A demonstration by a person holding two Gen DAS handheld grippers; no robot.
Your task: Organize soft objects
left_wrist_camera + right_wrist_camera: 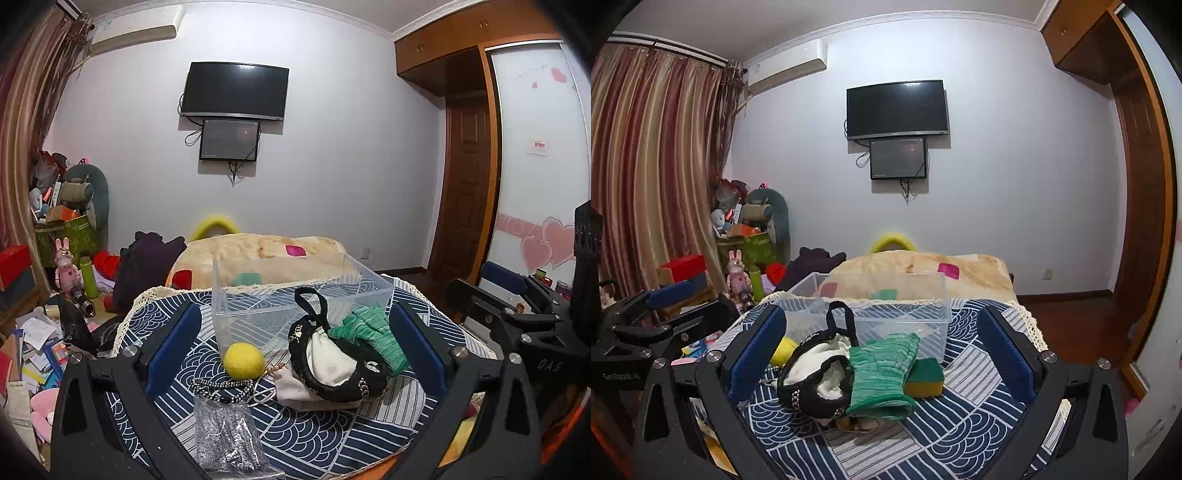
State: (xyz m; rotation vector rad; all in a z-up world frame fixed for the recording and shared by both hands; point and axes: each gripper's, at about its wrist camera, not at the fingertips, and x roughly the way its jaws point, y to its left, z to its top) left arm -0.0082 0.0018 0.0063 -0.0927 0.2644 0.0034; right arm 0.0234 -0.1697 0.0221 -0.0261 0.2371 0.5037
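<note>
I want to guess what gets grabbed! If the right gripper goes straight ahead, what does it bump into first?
Probably the green glove, lying between the open right gripper's fingers on the black pouch. The clear bin sits behind it. Depth is hard to judge.

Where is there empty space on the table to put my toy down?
Bare cloth shows on the tablecloth in front of the green glove and yellow-green sponge, toward the right tongs. The clear bin looks empty too. It's crowded in the middle: yellow ball, black-and-white pouch, silver bag.
</note>
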